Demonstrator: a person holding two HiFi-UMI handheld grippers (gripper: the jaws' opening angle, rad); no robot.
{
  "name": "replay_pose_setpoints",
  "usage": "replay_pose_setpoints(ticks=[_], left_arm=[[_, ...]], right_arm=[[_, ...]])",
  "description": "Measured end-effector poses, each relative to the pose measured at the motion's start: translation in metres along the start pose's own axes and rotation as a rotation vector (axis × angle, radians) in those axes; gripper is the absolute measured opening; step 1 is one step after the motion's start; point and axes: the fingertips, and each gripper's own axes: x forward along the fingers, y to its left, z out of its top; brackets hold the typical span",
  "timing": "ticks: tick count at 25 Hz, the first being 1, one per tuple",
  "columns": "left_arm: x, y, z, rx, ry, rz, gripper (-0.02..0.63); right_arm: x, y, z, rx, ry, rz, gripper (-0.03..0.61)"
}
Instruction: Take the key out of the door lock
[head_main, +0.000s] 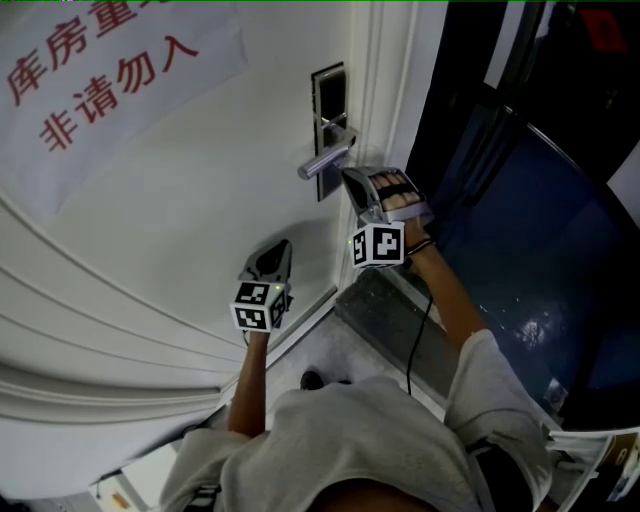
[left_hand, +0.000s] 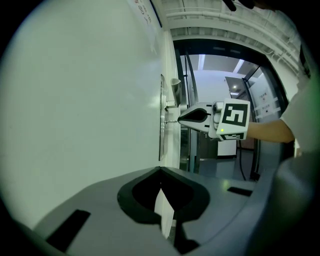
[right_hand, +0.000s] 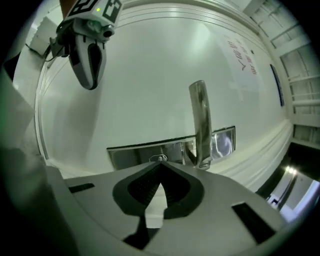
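Gripping the key where it sticks out of the lock plate, the right gripper has its 2 jaws squeezed fully together, with only a sliver of metal showing at their tips. It points level at the white door, just below the silver lever handle, so a straight pull away from the door would likely follow the line of the keyhole. In the left gripper view the key reads as a thin shaft bridging the plate and the jaw tips, so it sits in the lock, not yet out.

The left gripper hangs lower and to the left, near the door face, with its jaws closed on nothing. It seems parked there to stay clear of the handle and leave the right hand room. A paper sign with red characters is taped high on the door.

The remaining step looks like drawing the key straight back. A skewed pull might bind it.
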Motion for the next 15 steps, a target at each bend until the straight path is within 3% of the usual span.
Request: replay_pose_setpoints(ticks=[4,10,11,13,15], left_arm=[[-0.0006,0.0007,-0.0002,-0.005,-0.002,0.001,0.018],[-0.0006,0.0017,-0.0013,-0.005,0.001,0.001,0.018],[-0.0001,0.0009,-0.0011,-0.004,0.001,-0.001,0.018],[0.0007,-0.0002,-0.0006,-0.003,0.001,-0.004,0.018],[0.0014,-0.0010,0.0000,-0.001,0.001,-0.006,0.018]], right_arm=[[0.0046,0.0049,-0.0056,-0.078,0.026,0.007,0.025],[0.0020,0.0030,-0.0024,-0.063,-0.006,-0.019,0.026],[0.0027,0.0035,-0.0023,-0.056,-0.009,-0.014,0.038],[0.0060,0.0067,-0.0036,-0.048,-0.005,0.008,0.162],[0.0099,0.0098,-0.0074,-0.050,0.013,0.023,0.198]])
